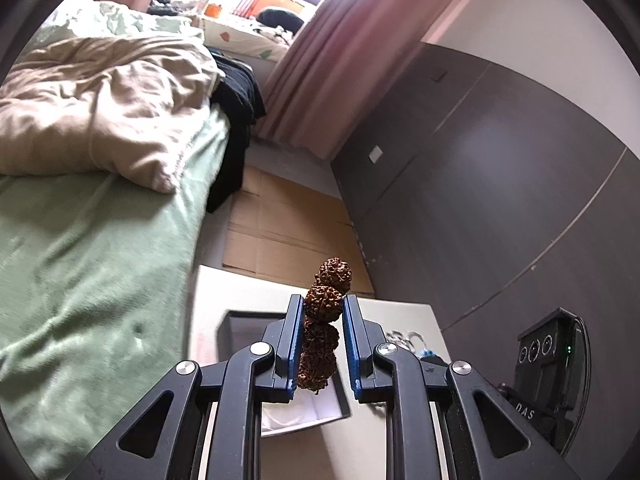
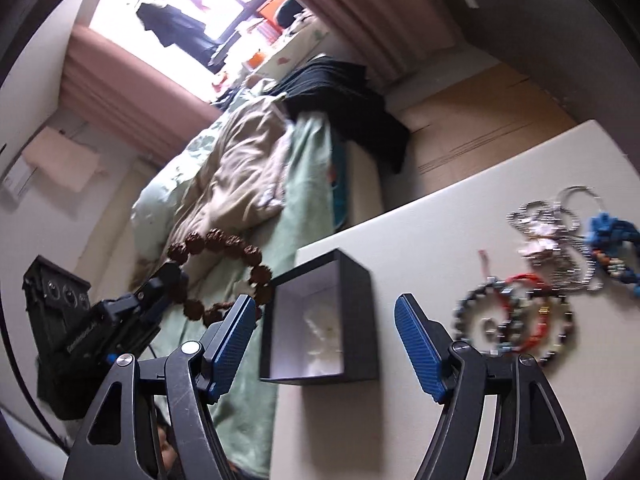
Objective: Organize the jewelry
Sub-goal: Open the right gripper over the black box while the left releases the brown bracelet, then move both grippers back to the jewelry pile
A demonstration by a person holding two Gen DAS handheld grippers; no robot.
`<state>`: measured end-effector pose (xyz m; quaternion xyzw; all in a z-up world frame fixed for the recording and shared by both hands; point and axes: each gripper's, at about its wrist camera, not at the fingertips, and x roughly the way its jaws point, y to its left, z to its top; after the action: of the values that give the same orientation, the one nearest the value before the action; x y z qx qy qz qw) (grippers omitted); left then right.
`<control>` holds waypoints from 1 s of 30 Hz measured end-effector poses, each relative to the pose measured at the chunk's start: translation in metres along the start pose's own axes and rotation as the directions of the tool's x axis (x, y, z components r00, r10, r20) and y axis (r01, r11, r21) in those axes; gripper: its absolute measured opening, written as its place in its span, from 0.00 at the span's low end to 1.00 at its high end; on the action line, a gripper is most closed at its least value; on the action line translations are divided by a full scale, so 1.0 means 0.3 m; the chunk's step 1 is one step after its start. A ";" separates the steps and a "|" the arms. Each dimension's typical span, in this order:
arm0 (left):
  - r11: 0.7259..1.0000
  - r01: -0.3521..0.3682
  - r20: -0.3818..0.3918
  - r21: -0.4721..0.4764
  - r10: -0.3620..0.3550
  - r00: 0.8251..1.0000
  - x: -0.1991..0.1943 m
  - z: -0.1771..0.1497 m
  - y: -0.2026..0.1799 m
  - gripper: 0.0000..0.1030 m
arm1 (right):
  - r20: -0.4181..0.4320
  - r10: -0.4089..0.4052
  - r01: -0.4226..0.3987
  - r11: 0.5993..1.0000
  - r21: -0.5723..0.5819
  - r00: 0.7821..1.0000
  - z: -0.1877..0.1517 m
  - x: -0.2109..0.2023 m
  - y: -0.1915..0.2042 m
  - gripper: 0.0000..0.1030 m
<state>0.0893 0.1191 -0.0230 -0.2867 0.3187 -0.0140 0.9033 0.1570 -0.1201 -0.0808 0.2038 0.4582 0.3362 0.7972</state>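
My left gripper [image 1: 323,310] is shut on a brown bead bracelet [image 1: 325,312], seen edge-on between its blue pads, held in the air above a black open box [image 1: 240,330]. In the right wrist view the bracelet [image 2: 224,276] hangs as a ring from the left gripper [image 2: 170,280], left of the black box [image 2: 324,316], which has a white lining and something pale inside. My right gripper [image 2: 324,340] is open and empty, above the box. A pile of jewelry [image 2: 536,276] lies on the white table [image 2: 440,232] to the right: beaded bracelets, silver chains, a blue piece.
A bed with a green sheet [image 1: 80,280] and beige quilt [image 1: 100,108] runs along the table's left. Cardboard [image 1: 288,224] lies on the floor beyond the table. A dark wardrobe [image 1: 500,180] stands on the right. Some jewelry [image 1: 412,342] shows behind the left gripper's right finger.
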 end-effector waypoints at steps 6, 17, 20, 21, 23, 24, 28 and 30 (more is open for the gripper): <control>0.989 -0.146 -0.111 -0.016 0.143 0.983 0.102 -0.032 0.034 0.28 | 0.028 -0.056 0.056 0.998 0.001 0.998 0.004 -0.071 -0.033 0.70; 0.985 -0.171 -0.115 -0.014 0.168 0.979 0.113 -0.058 0.016 0.54 | 0.110 -0.128 0.127 0.992 0.019 0.986 0.028 -0.230 -0.096 0.70; 0.989 -0.150 -0.115 0.009 0.150 0.982 0.121 -0.068 -0.028 0.54 | 0.108 -0.193 0.190 0.981 0.036 0.975 0.032 -0.262 -0.127 0.70; 0.990 -0.143 -0.116 0.019 0.144 0.983 0.126 -0.073 -0.045 0.54 | 0.104 -0.216 0.212 0.976 0.045 0.971 0.033 -0.269 -0.139 0.70; 0.991 -0.131 -0.126 0.041 0.135 0.983 0.139 -0.087 -0.078 0.54 | 0.094 -0.235 0.230 0.971 0.061 0.967 0.036 -0.280 -0.161 0.70; 0.991 -0.127 -0.131 0.051 0.133 0.982 0.151 -0.094 -0.093 0.54 | 0.082 -0.243 0.237 0.968 0.080 0.966 0.038 -0.287 -0.175 0.70; 0.991 -0.094 -0.153 0.095 0.108 0.982 0.185 -0.131 -0.154 0.54 | 0.071 -0.261 0.250 0.960 0.128 0.963 0.034 -0.318 -0.223 0.70; 0.989 -0.081 -0.156 0.121 0.099 0.983 0.192 -0.148 -0.186 0.54 | 0.070 -0.291 0.280 0.950 0.140 0.954 0.030 -0.335 -0.250 0.70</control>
<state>0.1181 0.0378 -0.0545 -0.2176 0.4020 -0.0144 0.8893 0.1556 -0.2446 -0.0640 0.2011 0.4672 0.1774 0.8425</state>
